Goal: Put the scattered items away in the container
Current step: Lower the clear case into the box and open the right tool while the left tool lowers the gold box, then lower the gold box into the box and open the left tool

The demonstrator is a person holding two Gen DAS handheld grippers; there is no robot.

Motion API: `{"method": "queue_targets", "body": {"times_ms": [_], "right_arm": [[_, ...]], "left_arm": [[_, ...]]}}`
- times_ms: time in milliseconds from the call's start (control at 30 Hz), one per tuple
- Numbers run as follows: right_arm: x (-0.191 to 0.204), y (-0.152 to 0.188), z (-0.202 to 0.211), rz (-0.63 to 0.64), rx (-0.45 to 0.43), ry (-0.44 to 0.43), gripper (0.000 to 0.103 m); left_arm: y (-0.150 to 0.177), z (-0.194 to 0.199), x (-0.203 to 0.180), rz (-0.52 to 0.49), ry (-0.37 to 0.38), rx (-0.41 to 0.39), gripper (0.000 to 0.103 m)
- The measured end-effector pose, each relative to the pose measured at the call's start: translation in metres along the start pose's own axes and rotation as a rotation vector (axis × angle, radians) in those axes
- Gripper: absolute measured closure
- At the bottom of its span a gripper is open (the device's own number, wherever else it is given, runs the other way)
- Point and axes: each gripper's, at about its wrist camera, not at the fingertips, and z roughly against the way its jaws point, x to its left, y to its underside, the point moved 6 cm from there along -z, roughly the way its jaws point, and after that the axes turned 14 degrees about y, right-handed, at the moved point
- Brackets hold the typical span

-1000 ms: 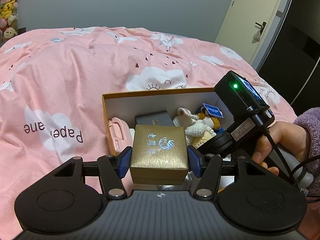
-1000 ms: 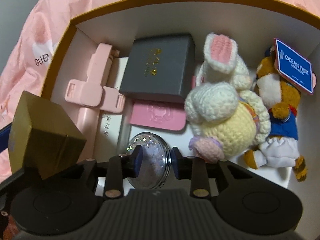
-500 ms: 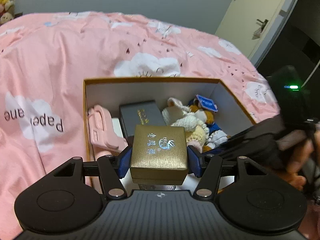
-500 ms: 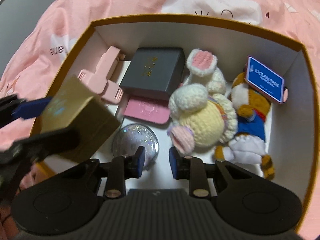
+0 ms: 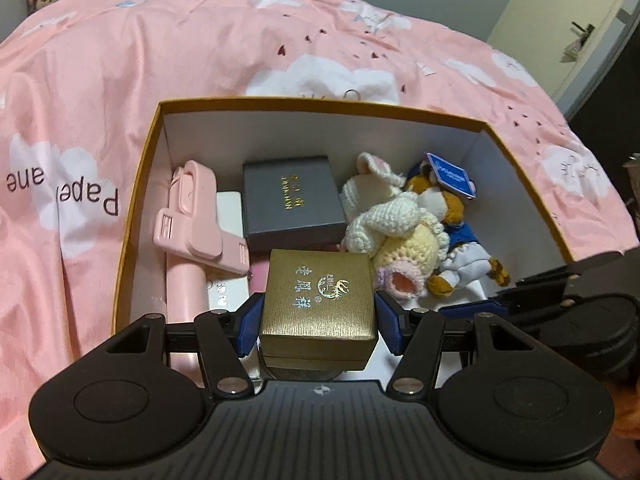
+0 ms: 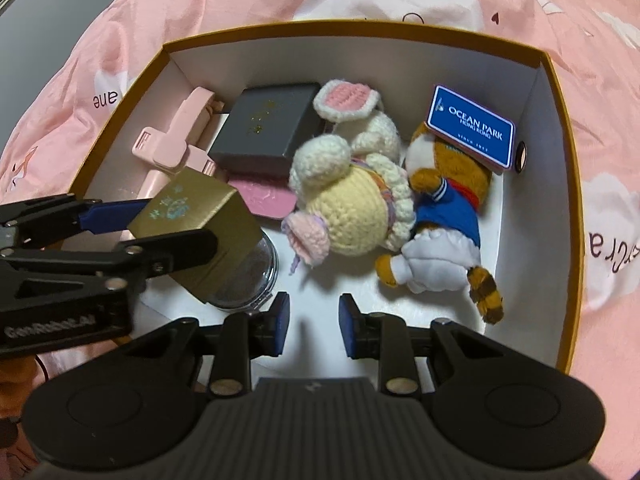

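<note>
My left gripper (image 5: 318,320) is shut on a gold gift box (image 5: 318,296) and holds it tilted just above the near left part of the orange-rimmed container (image 5: 320,101). In the right wrist view the gold box (image 6: 192,208) hangs over a round glittery compact (image 6: 248,280) that lies on the container floor. My right gripper (image 6: 313,322) stands open over the bare white floor near the front wall, with nothing between its blue pads.
Inside the container (image 6: 360,26) lie a grey box (image 6: 264,128), a pink clip holder (image 6: 176,136), a flat pink case (image 6: 264,198), a crochet bunny (image 6: 352,204) and a plush tiger (image 6: 448,208) with a blue tag. A pink cloud-print bedspread (image 5: 200,48) surrounds it.
The left gripper carried the gold box forward and down over the container. The right gripper let go of the round compact, then drew back and to the right of it.
</note>
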Motion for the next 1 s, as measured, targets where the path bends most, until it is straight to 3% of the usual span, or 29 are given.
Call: {"method": "queue_targets", "body": {"times_ms": [267,500,1000], "right_arm": [[-0.005,0.000,-0.002,-0.017,0.008,0.000,0.073],[-0.005,0.003,-0.005,-0.023,0.010,0.007,0.072],[-0.008,0.007,0.002,-0.068,-0.010,0.082,0.065]], "left_arm": [[0.010,-0.014,0.009,0.092,-0.057,-0.002,0.035],[0.018,-0.017,0.007,0.086,-0.137,-0.052,0.035],[0.023,-0.009,0.001,0.046,-0.135,-0.118,0.032]]}}
